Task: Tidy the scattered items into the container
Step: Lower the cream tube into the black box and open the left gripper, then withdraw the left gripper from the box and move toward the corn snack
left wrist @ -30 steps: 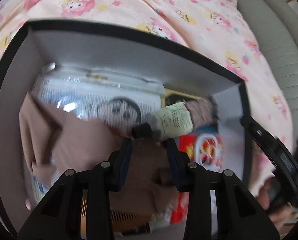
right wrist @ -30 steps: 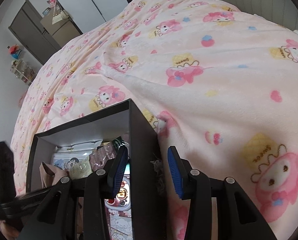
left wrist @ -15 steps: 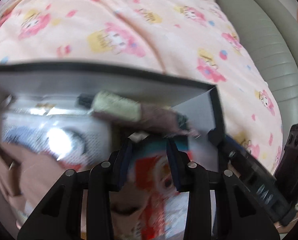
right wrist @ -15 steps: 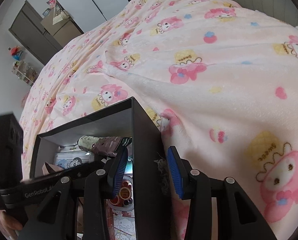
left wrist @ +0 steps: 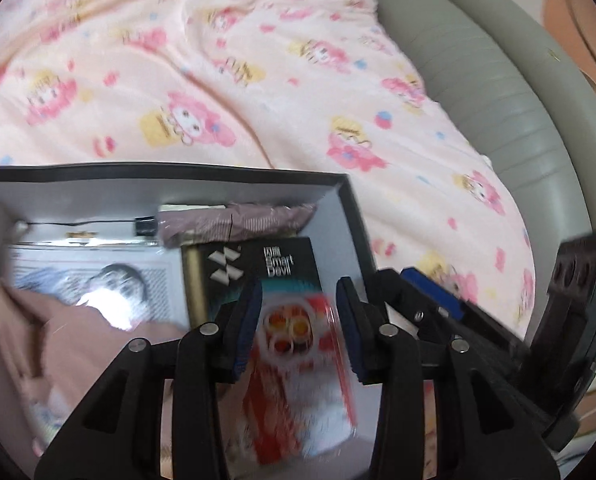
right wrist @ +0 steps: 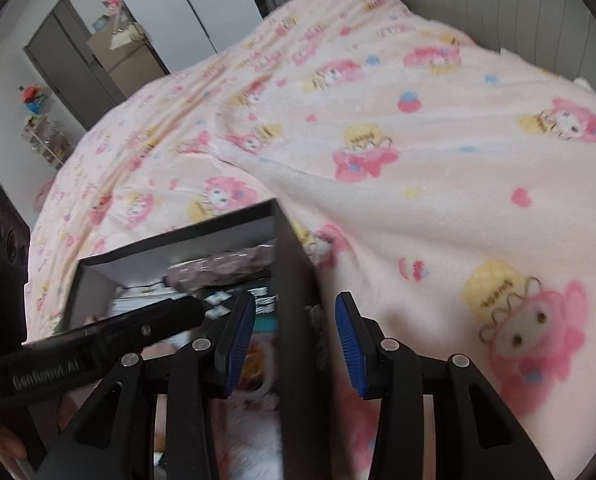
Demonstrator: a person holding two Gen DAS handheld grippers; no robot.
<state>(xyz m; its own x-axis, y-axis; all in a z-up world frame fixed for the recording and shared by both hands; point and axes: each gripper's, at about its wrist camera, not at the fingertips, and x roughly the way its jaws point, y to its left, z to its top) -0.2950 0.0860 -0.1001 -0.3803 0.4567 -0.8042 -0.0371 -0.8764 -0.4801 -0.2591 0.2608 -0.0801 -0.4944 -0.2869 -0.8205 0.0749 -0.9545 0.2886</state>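
Note:
A black box with grey inner walls lies on the pink bed; it also shows in the right wrist view. Inside are a brown-wrapped bottle along the far wall, a black "Smart Devil" carton, a red and white packet, a printed sleeve and pink cloth. My left gripper is open and empty above the red packet. My right gripper is open, its jaws on either side of the box's right wall.
A pink cartoon-print blanket covers the bed all around the box. A grey padded headboard runs along the right. A grey door and a shelf with toys stand far left in the right wrist view.
My left gripper let go of the brown-wrapped bottle, which now lies along the box's far wall, and drew back to the right over the red packet. The right gripper stayed astride the wall.

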